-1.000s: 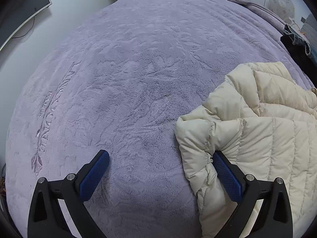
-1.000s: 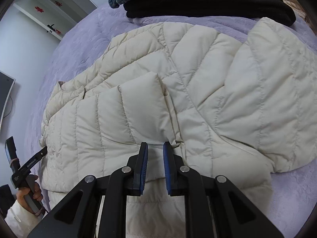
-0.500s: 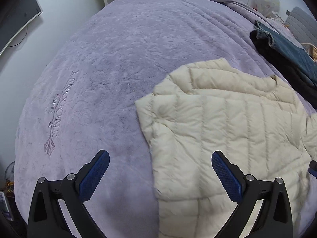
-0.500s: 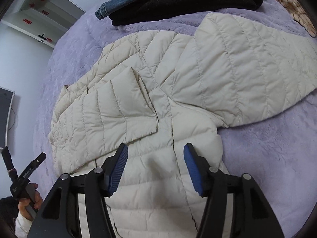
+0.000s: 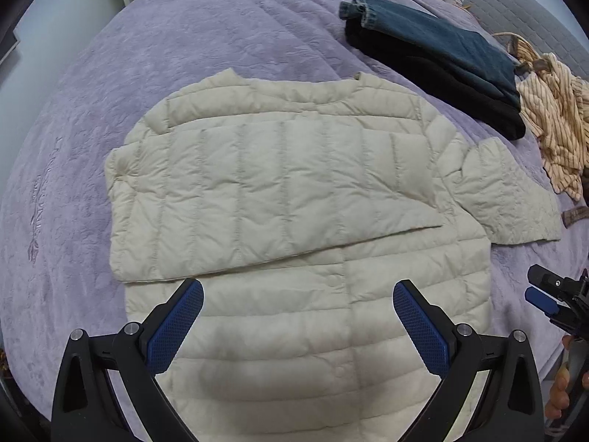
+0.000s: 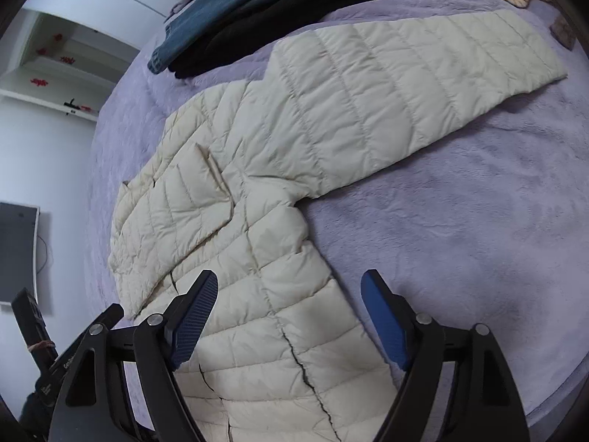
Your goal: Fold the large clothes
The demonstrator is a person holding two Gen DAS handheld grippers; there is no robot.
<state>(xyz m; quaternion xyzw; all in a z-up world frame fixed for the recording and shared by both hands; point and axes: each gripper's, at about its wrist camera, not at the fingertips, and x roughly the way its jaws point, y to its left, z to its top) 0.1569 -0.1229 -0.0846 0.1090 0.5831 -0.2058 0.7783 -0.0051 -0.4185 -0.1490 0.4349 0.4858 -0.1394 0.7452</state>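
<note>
Left wrist view is showing a cream quilted jacket point(image 5: 294, 191) lying flat across the middle of the frame on a purple fleece bedspread point(image 5: 206, 37). One sleeve is lying folded across the chest, and the other sleeve point(image 5: 504, 191) is sticking out toward the right edge, likely because the fold is only half done. The left gripper point(image 5: 298, 316) is hanging above the hem at the bottom of the frame, jaws standing wide with nothing between them. The right gripper point(image 6: 289, 316) is looking along the jacket's right side in its own view; its jaws are opening and gripping nothing, hanging over the hem's edge. The jacket is puffy, stitched in even channels, its shell slightly crinkled. Folded jeans point(image 5: 434, 40) are sitting on a black garment point(image 5: 460, 95) at upper right, beside a crumpled striped cloth point(image 5: 556, 118).
</note>
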